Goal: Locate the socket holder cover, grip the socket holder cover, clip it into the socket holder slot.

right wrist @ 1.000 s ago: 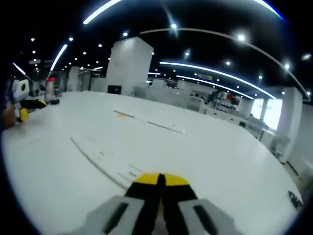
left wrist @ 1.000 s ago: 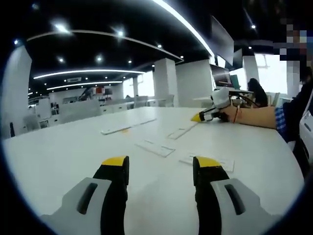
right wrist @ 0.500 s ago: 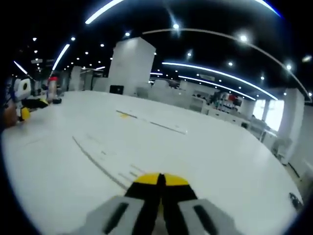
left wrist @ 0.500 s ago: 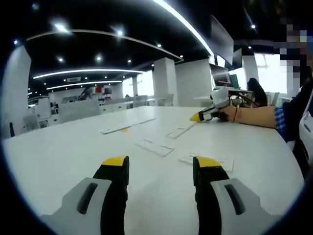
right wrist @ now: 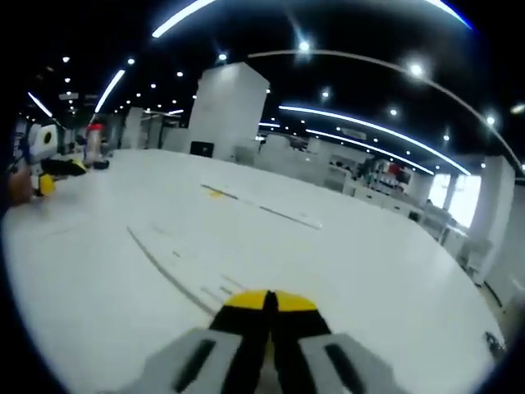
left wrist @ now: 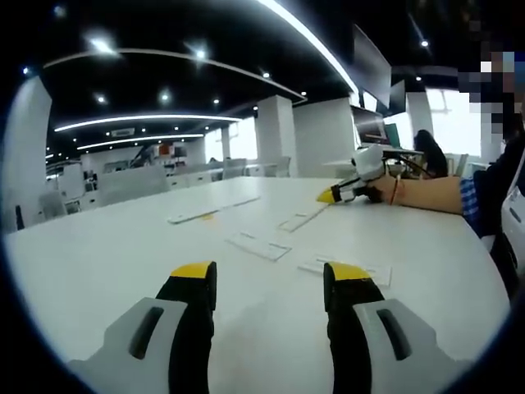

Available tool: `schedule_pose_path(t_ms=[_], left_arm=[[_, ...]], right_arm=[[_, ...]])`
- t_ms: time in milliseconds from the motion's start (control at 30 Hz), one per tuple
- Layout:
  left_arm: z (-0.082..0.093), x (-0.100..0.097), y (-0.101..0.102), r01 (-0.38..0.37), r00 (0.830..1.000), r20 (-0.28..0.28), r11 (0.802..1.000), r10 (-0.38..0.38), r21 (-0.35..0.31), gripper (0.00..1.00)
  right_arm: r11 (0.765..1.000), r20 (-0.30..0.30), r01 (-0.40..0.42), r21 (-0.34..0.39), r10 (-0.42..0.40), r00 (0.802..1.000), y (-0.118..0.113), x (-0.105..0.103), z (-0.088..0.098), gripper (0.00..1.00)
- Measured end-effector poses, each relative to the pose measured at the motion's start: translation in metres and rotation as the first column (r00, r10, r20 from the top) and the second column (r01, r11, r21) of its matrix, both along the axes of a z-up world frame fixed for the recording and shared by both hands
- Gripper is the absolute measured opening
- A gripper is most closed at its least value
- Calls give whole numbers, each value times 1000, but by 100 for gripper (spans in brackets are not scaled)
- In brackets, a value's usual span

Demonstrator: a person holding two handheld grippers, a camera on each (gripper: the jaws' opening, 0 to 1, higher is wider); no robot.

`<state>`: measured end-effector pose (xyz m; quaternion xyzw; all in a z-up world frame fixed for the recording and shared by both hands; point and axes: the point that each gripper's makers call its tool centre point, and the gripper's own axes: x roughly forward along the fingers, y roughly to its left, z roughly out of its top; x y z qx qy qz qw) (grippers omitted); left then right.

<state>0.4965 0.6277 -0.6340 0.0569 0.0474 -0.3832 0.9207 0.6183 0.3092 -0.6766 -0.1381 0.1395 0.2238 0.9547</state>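
Note:
Several flat white plastic strips lie on the white table (left wrist: 98,271); which one is the socket holder cover I cannot tell. In the left gripper view one short strip (left wrist: 259,247) lies ahead of my left gripper (left wrist: 271,271), another (left wrist: 344,268) sits just past its right jaw, and longer ones (left wrist: 302,220) (left wrist: 213,212) lie farther off. The left gripper is open and holds nothing. My right gripper (right wrist: 267,300) is shut, nothing visible between its tips, low over the table beside a long thin strip (right wrist: 164,267). It shows across the table as the right gripper (left wrist: 348,190).
A person's forearm (left wrist: 422,195) holds the right gripper at the table's far right. My left gripper (right wrist: 45,168) appears at the far left of the right gripper view, with a red-capped bottle (right wrist: 94,144) behind it. Another long strip (right wrist: 262,207) lies farther out.
The right gripper view has shifted slightly, so that camera moved a little. The strips and the left gripper stay as they were.

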Motion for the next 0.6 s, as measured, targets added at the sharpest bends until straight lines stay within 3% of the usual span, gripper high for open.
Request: schedule_pose_path(t_ms=[600], left_arm=[[-1,0,1,4,1000,-7,1000,-4,2,53]], right_arm=[[999,3,-44,-13,44,999,16,-7,1,4]])
